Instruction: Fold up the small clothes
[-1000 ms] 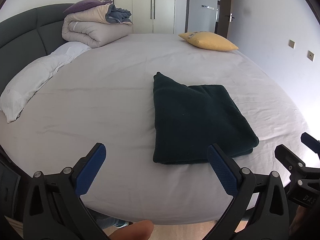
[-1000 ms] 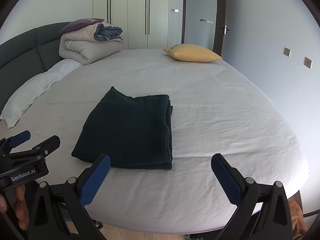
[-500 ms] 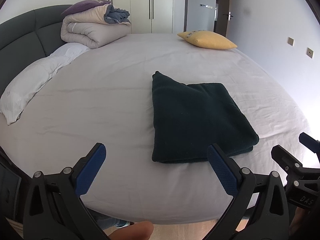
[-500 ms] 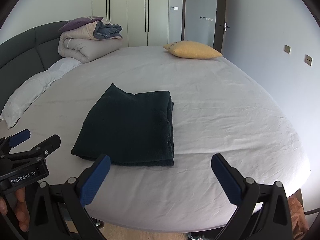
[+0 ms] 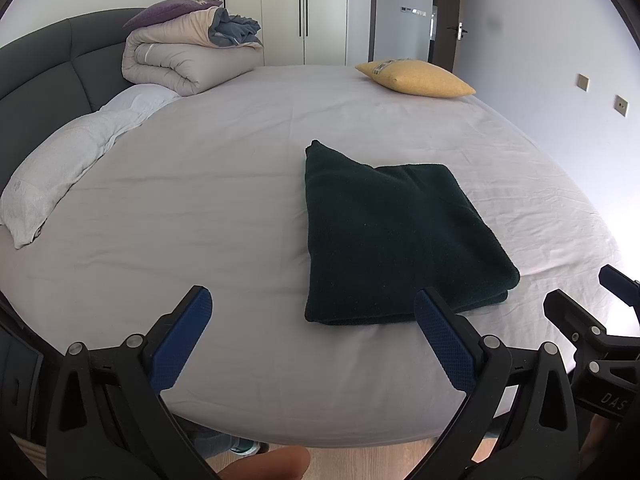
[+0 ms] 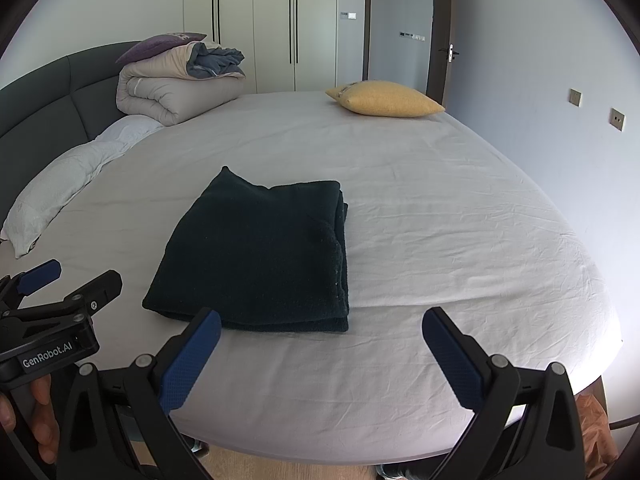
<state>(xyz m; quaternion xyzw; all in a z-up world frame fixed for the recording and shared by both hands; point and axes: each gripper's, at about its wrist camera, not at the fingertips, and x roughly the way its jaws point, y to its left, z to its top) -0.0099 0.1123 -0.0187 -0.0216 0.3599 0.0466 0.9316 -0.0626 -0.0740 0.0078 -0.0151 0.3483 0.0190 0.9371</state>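
A dark green garment (image 5: 396, 236) lies folded into a thick rectangle on the white bed sheet (image 5: 200, 208); it also shows in the right wrist view (image 6: 260, 252). My left gripper (image 5: 312, 312) is open and empty, held back over the bed's near edge, left of the garment's near edge. My right gripper (image 6: 320, 328) is open and empty, just in front of the garment's near right corner. Each gripper shows at the edge of the other's view: the right gripper (image 5: 592, 312) and the left gripper (image 6: 68, 284).
A rolled beige duvet with a purple pillow (image 5: 188, 56) sits at the far left. A yellow pillow (image 5: 416, 78) lies at the far side. A white pillow (image 5: 60, 172) lies along the dark headboard (image 5: 44, 80). Wardrobe doors (image 6: 276, 24) and a doorway stand behind.
Both grippers have drawn back and risen slightly, so the bed and garment sit a little lower in view. The garment has not moved.
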